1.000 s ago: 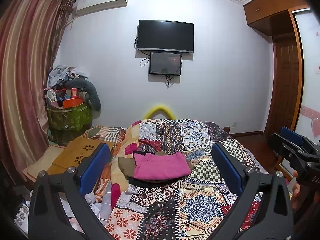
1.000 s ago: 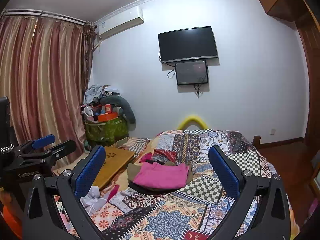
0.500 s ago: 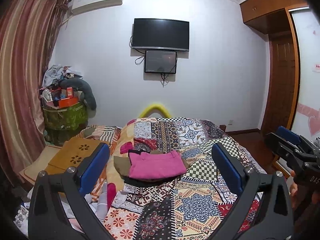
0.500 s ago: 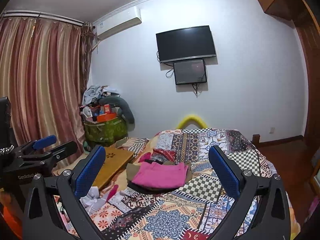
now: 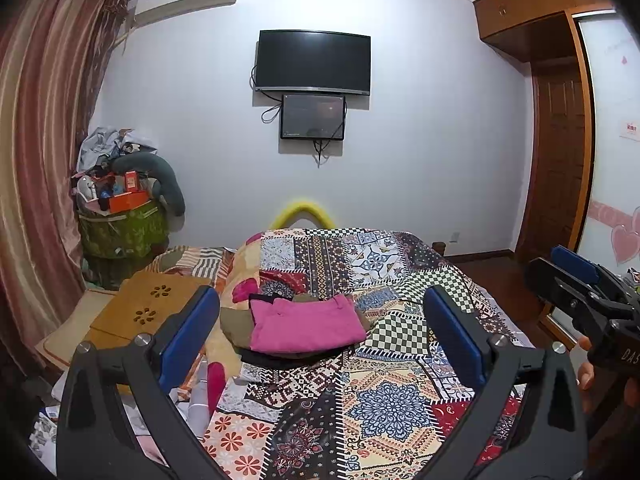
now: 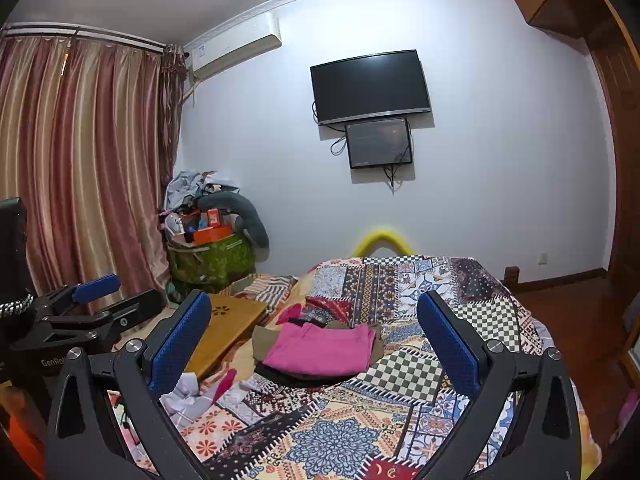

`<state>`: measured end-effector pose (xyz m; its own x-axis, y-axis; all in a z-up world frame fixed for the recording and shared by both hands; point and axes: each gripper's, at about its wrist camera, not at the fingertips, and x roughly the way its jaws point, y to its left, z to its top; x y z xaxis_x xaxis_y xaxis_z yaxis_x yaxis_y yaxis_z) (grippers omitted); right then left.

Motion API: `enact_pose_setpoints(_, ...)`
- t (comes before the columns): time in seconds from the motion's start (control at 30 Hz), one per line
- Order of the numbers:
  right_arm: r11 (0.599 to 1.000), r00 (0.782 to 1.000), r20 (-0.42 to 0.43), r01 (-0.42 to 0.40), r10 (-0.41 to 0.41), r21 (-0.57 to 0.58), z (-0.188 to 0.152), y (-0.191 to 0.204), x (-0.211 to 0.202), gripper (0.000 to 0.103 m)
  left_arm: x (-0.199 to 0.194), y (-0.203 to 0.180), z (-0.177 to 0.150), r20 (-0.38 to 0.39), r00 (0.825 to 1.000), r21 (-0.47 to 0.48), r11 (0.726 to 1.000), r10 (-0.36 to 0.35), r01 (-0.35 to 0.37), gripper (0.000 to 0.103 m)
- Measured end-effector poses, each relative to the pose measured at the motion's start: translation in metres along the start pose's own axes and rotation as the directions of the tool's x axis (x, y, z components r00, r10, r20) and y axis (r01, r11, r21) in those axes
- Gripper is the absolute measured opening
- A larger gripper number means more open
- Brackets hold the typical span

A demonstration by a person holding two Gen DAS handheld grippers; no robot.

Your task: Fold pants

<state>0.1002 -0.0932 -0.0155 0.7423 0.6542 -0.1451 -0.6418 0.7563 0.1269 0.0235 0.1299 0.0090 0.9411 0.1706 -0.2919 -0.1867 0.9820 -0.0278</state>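
Observation:
A folded pink pair of pants (image 5: 306, 330) lies on top of a small stack of olive and black garments (image 5: 234, 326) in the middle of the patchwork bedspread (image 5: 384, 404). It also shows in the right wrist view (image 6: 320, 350). My left gripper (image 5: 320, 340) is open and empty, held above the near part of the bed, well short of the stack. My right gripper (image 6: 316, 340) is open and empty too, at a similar height. Each gripper shows at the edge of the other's view: the right gripper (image 5: 576, 284) and the left gripper (image 6: 84, 304).
A wooden lap desk (image 5: 148, 308) lies on the bed's left side. A cluttered green bin (image 5: 120, 232) stands in the far left corner by the curtain (image 5: 36, 168). A TV (image 5: 312, 62) hangs on the far wall. A wardrobe door (image 5: 560, 168) is on the right.
Both grippers have shifted slightly, so the view has tilted a little upward and drifted sideways. The stack of clothes has not moved. Both grippers stay open.

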Motion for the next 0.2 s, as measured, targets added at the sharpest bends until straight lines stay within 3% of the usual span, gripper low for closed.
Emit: enact_pose_setpoints(0.2,1.000,1.000,-0.007,0.003,-0.003,0.003,-0.0009,-0.0002,0.0011,0.102,0.0040,0.0001,-0.0015,-0.009,1.000,0.003,1.000,0.006,-0.006,0.103)
